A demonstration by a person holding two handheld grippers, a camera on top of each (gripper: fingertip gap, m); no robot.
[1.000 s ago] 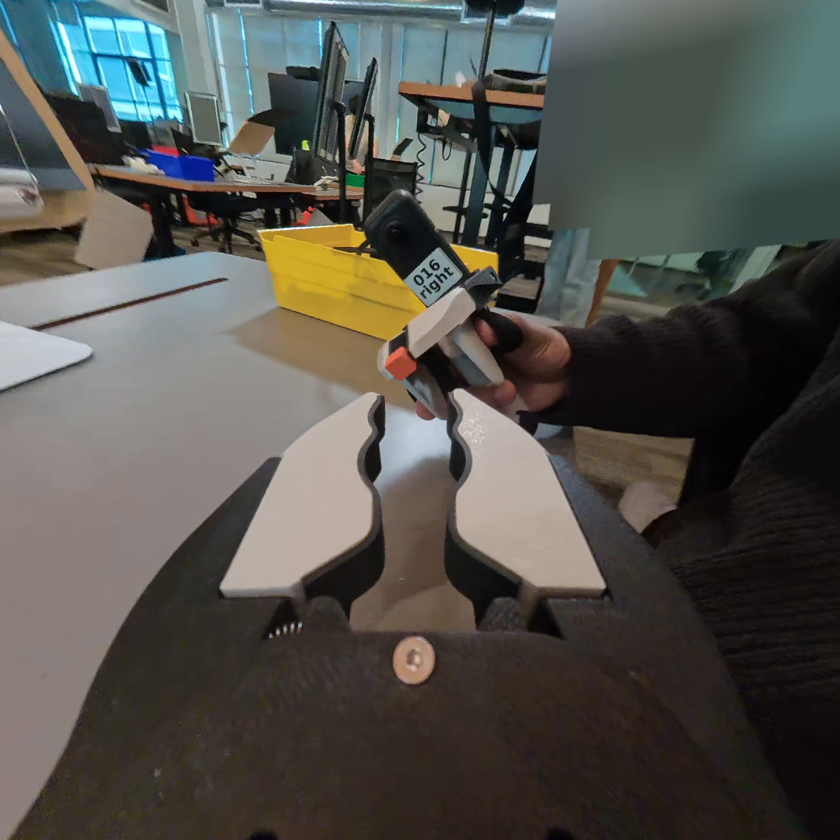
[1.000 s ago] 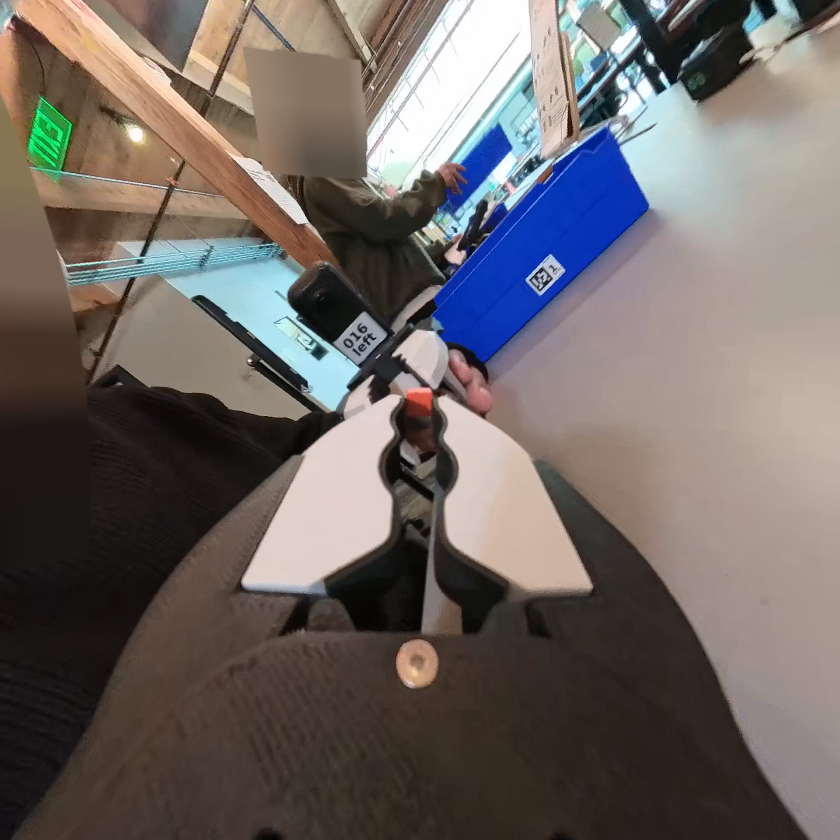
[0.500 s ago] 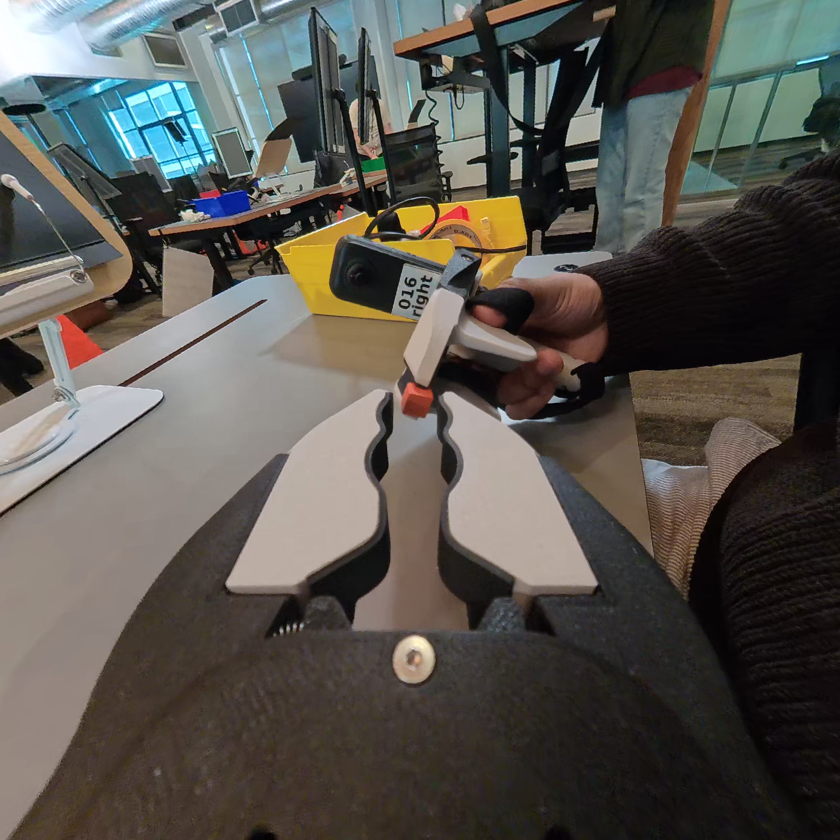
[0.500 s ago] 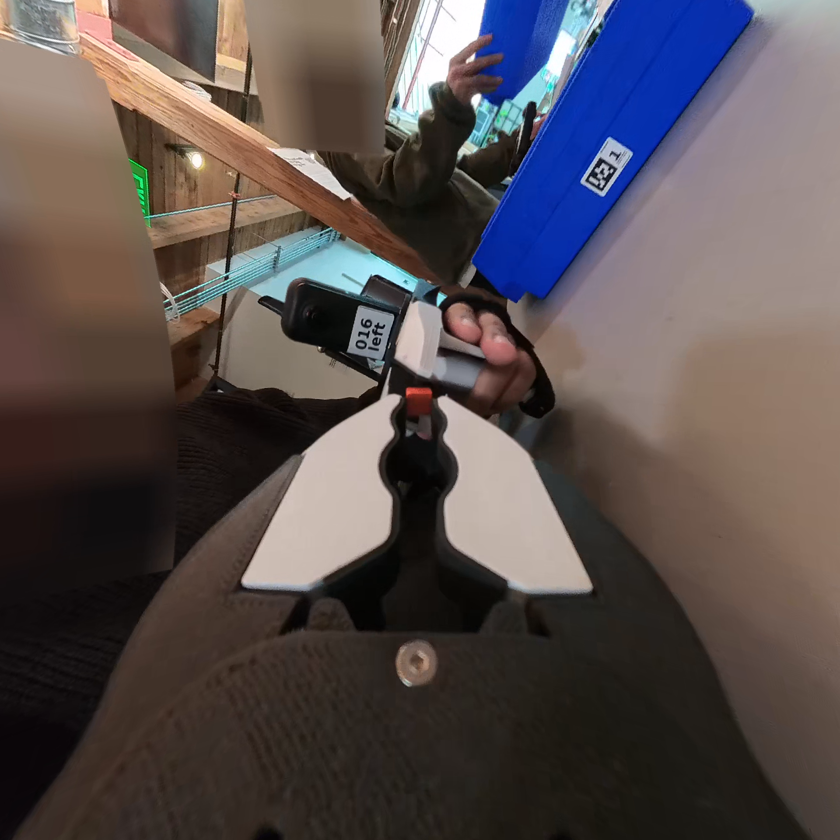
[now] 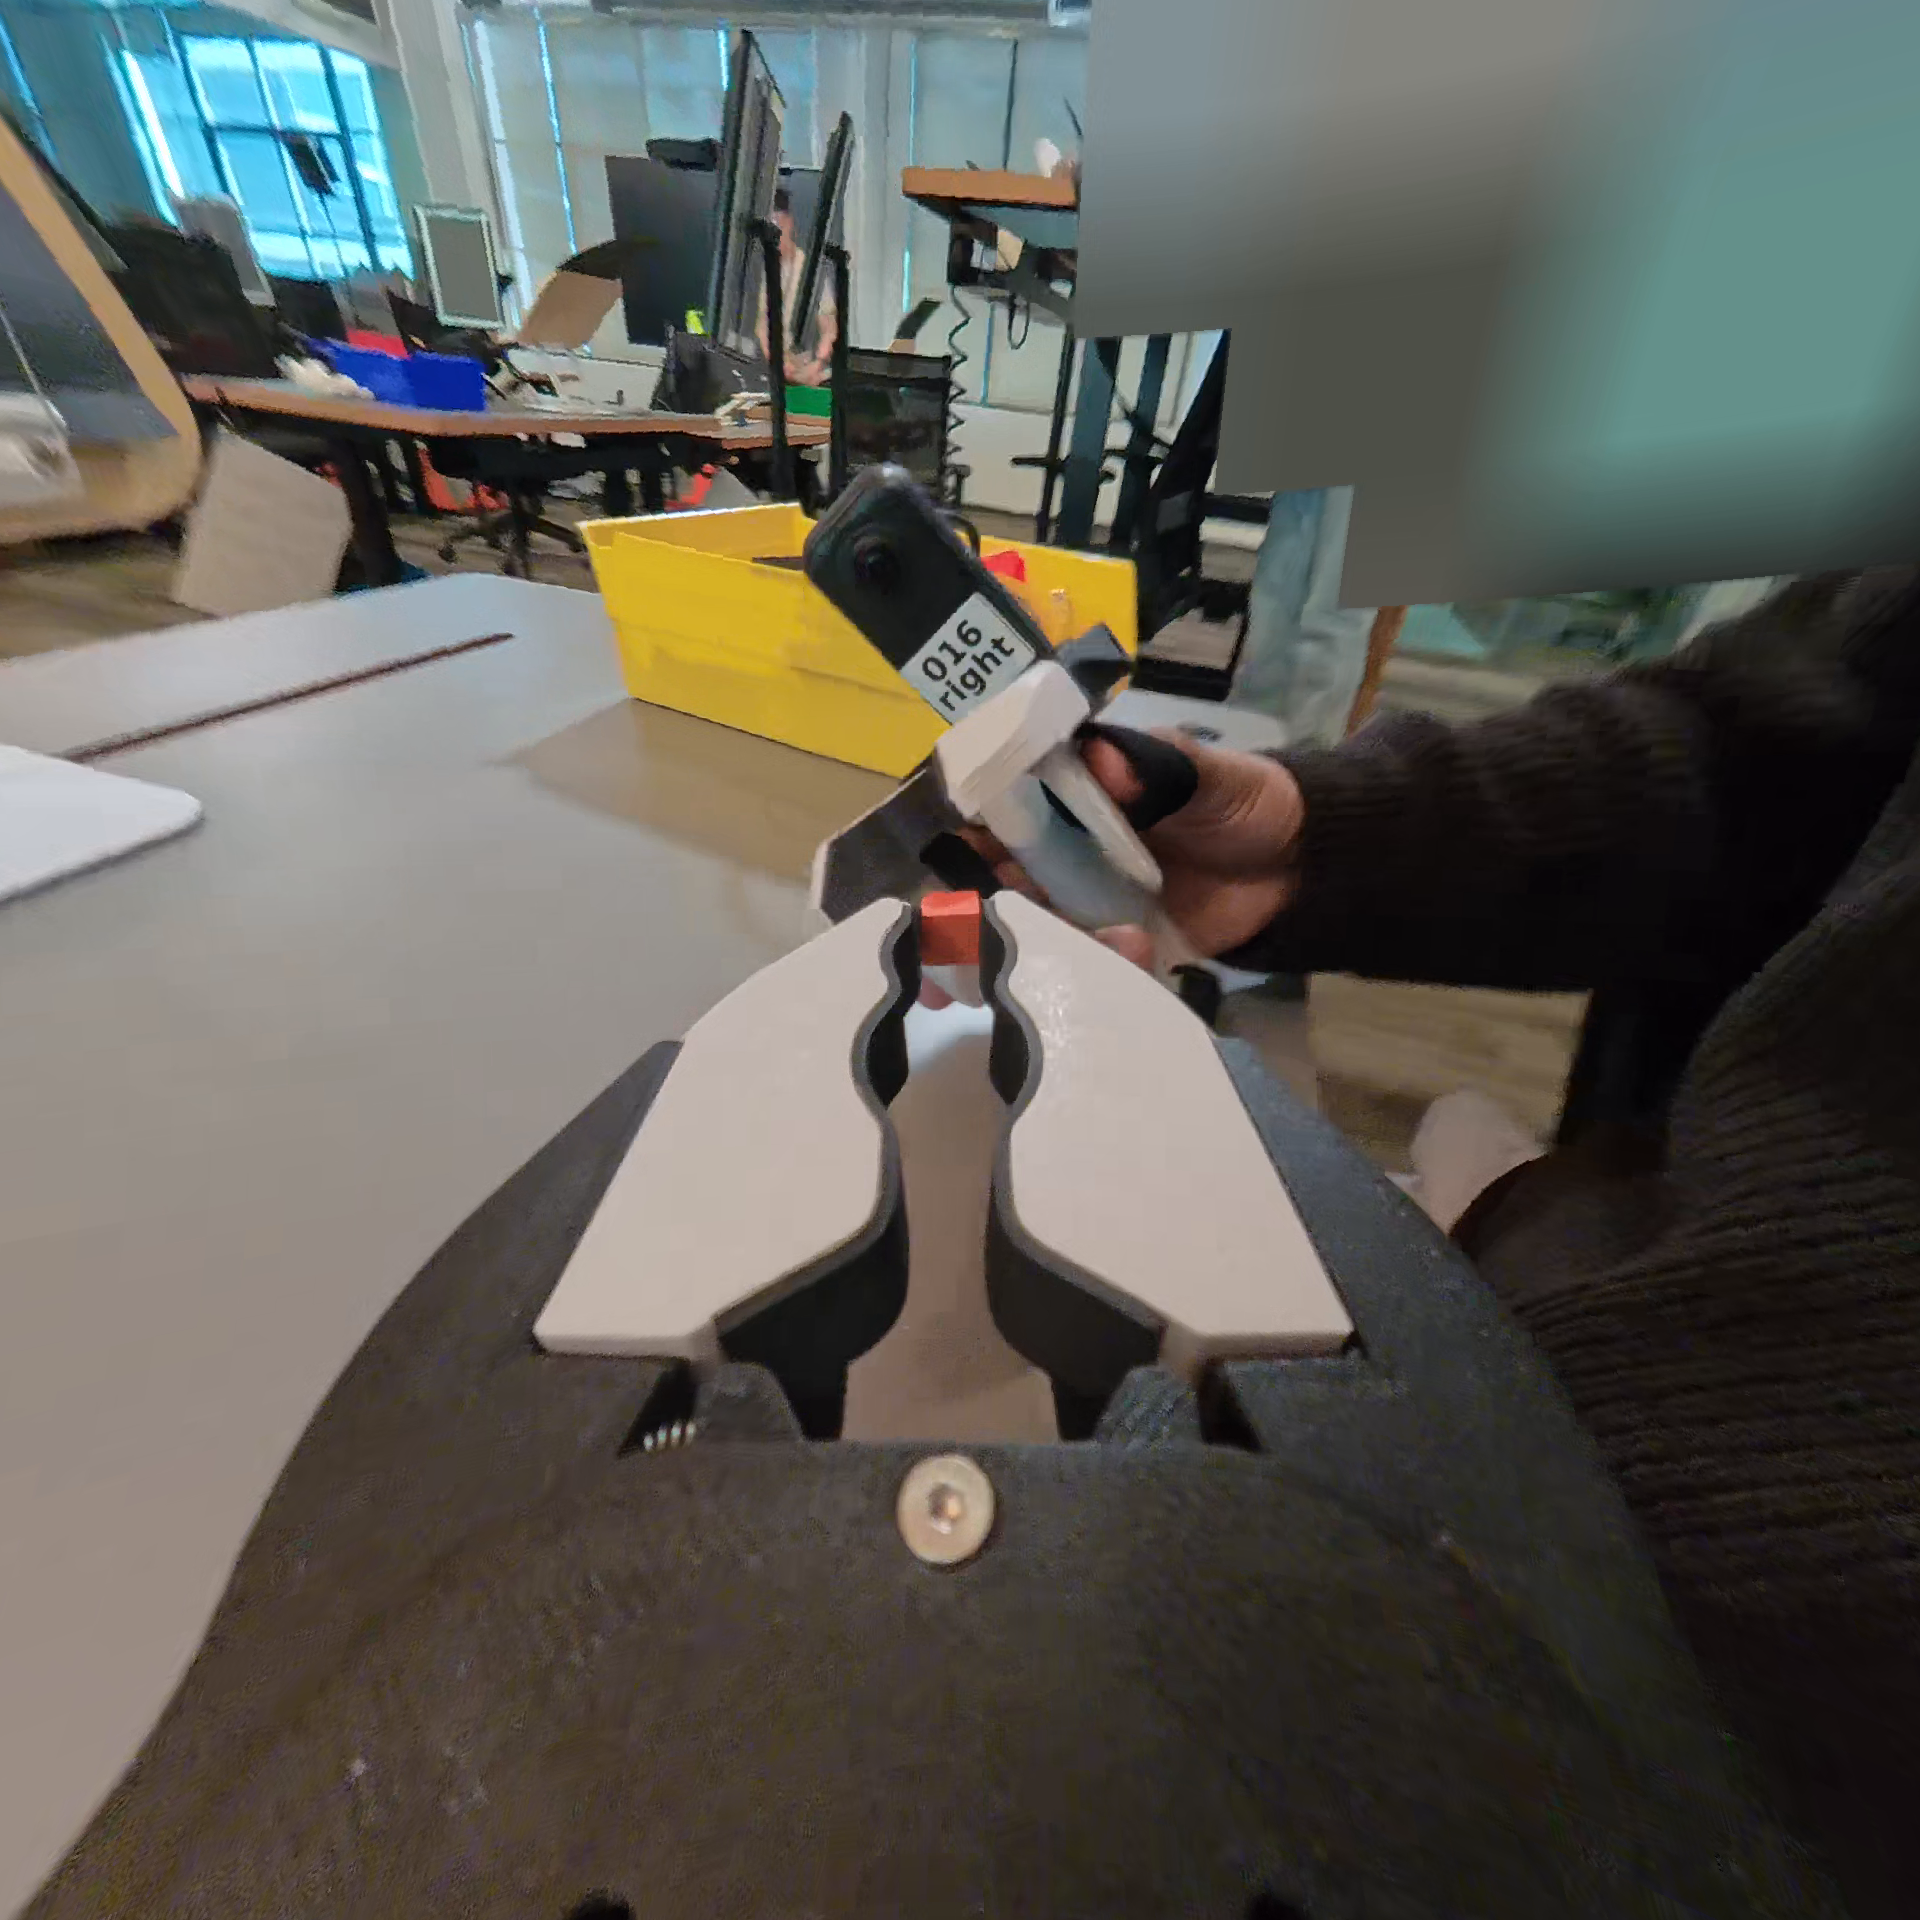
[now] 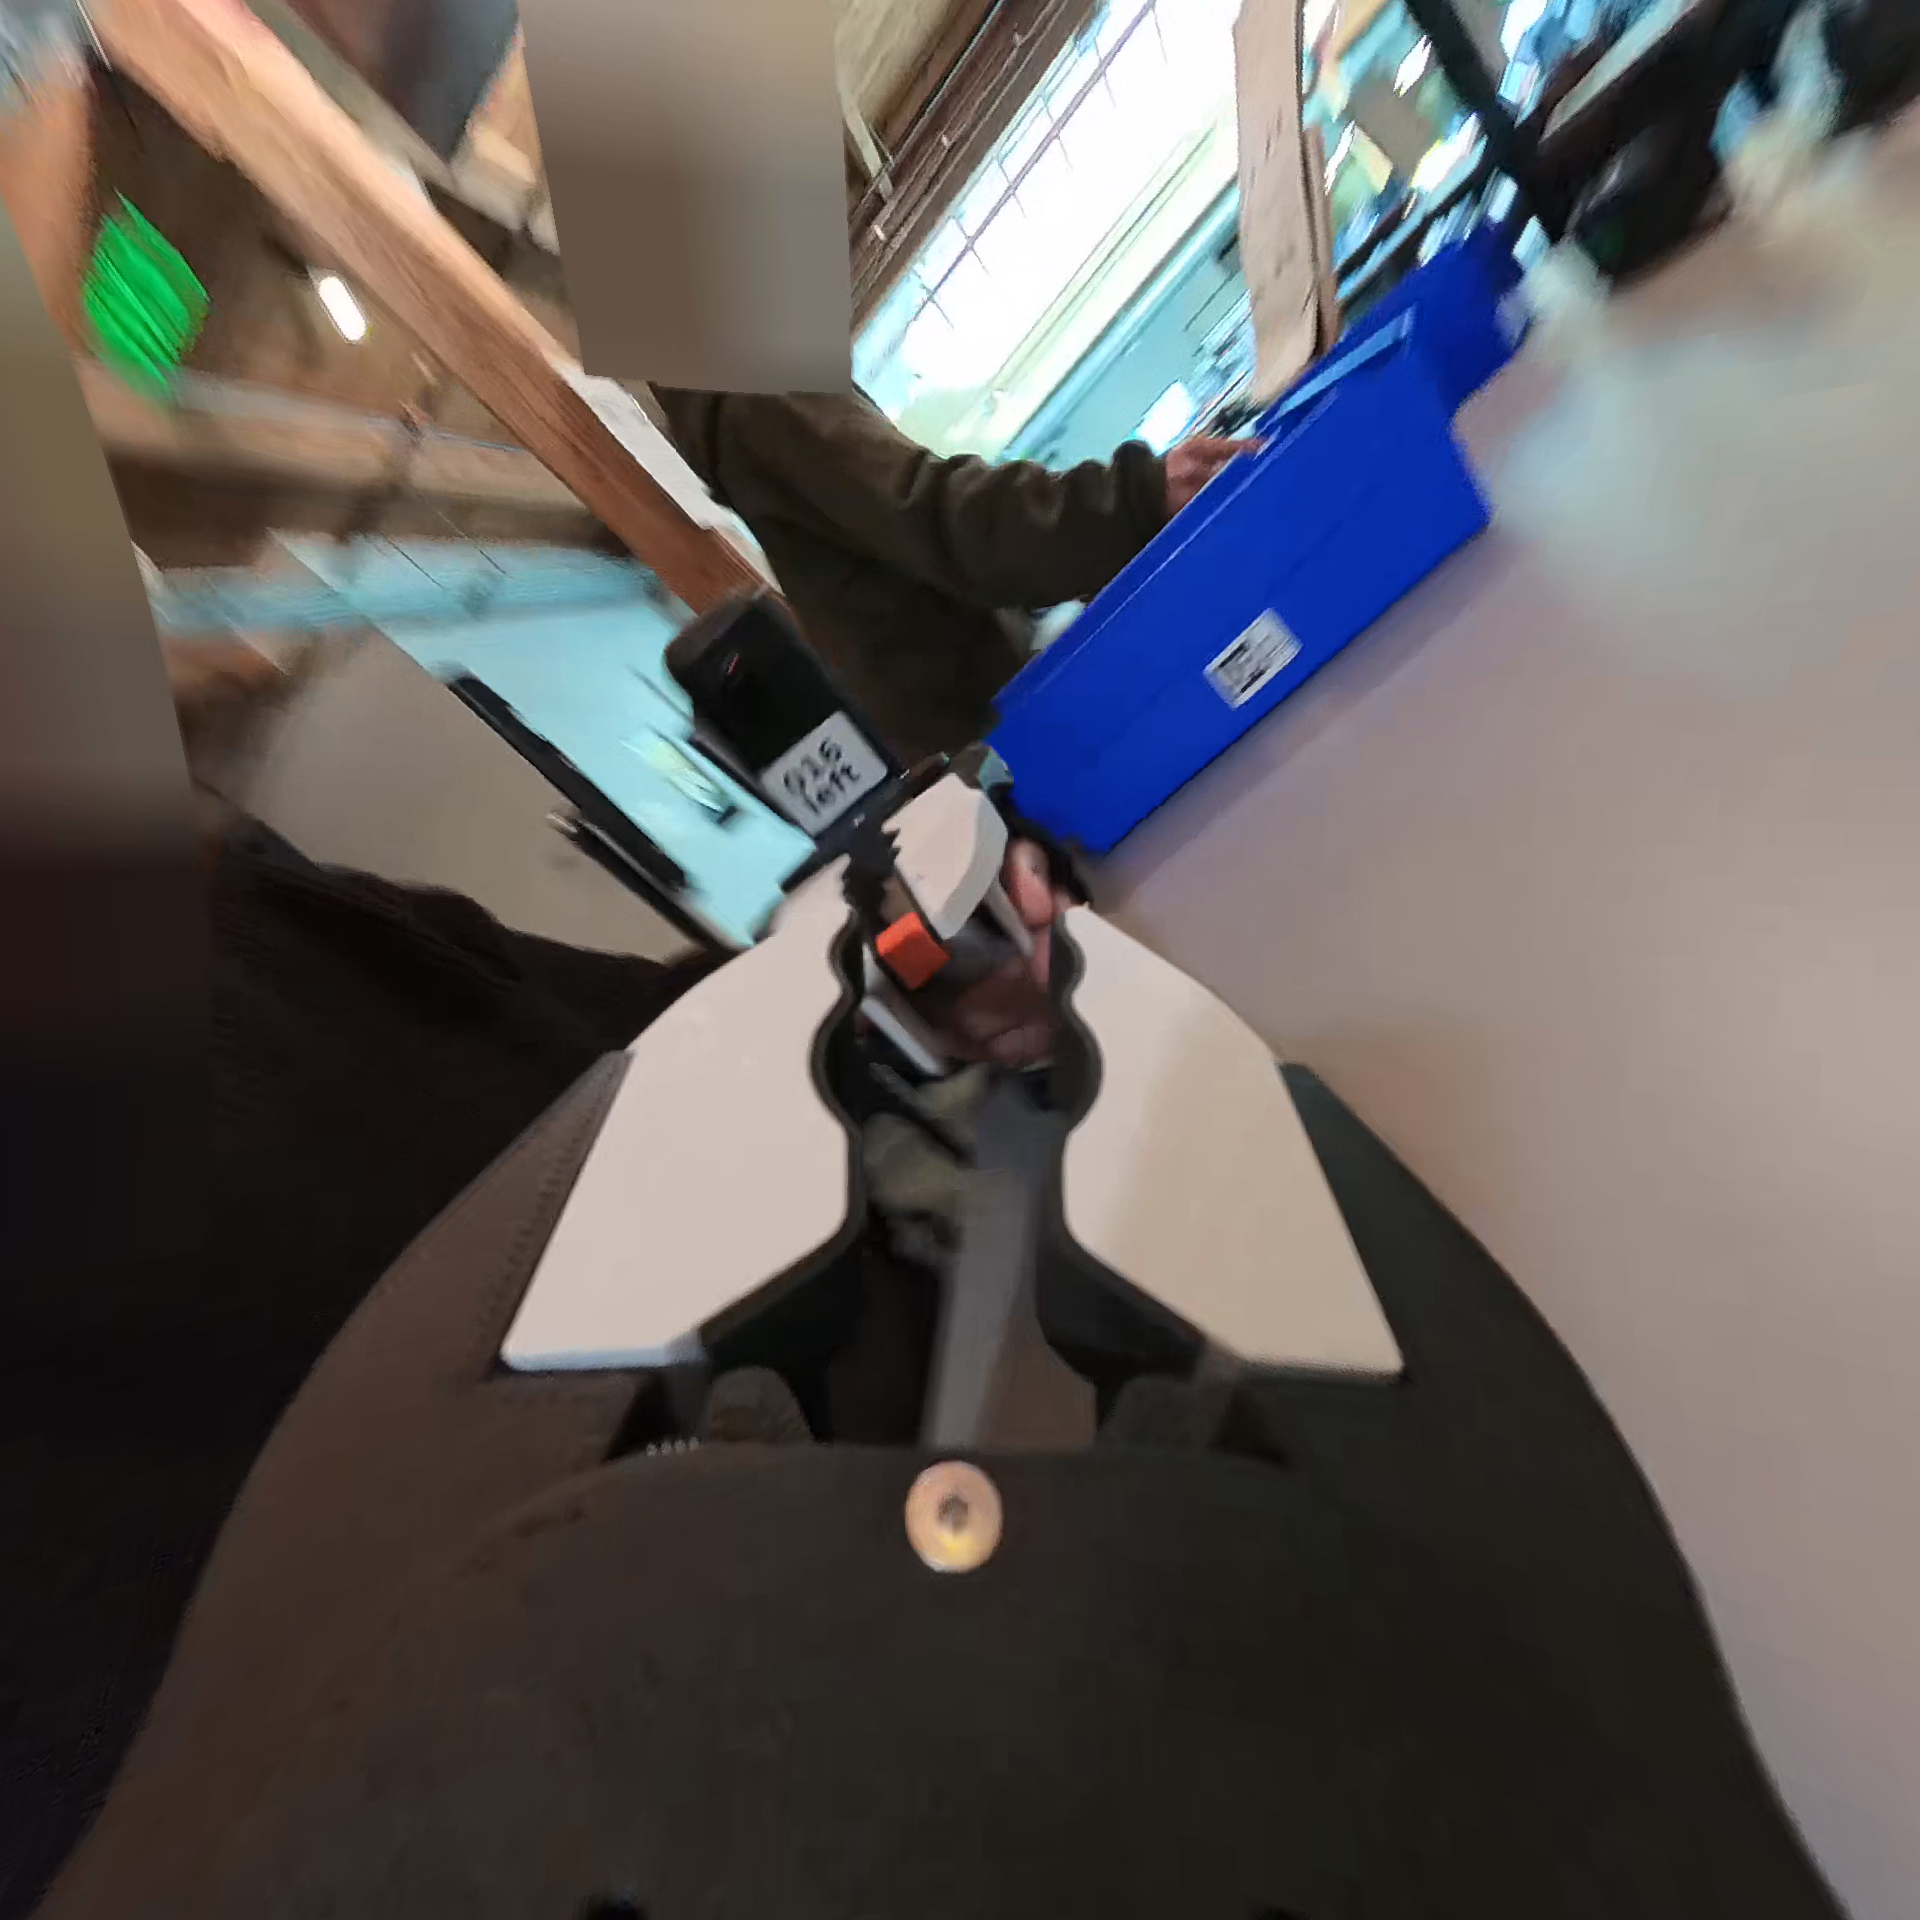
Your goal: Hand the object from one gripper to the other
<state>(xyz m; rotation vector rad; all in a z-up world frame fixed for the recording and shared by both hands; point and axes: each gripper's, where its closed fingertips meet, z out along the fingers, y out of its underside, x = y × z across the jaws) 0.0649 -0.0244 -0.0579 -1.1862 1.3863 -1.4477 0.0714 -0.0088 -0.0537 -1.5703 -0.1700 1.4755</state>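
Note:
A small orange block (image 5: 951, 928) with a white underside sits pinched between the fingertips of my left gripper (image 5: 948, 920), held above the grey table (image 5: 312, 987). My right gripper (image 5: 914, 868) shows just beyond it, tilted down, held by a hand in a dark sleeve. In the right wrist view my right gripper (image 6: 956, 940) has its jaws spread wide, clear of the orange block (image 6: 911, 951). That block sits in the far-off left gripper's tips. This view is blurred.
A yellow bin (image 5: 727, 634) stands on the table behind the grippers. A white pad (image 5: 73, 821) lies at the left edge. A blue bin (image 6: 1247, 644) stands on the table in the right wrist view, with a person's olive sleeve (image 6: 935, 520) reaching to it.
The block has passed from the right gripper to the left. The left jaws have closed on it and the right jaws have opened.

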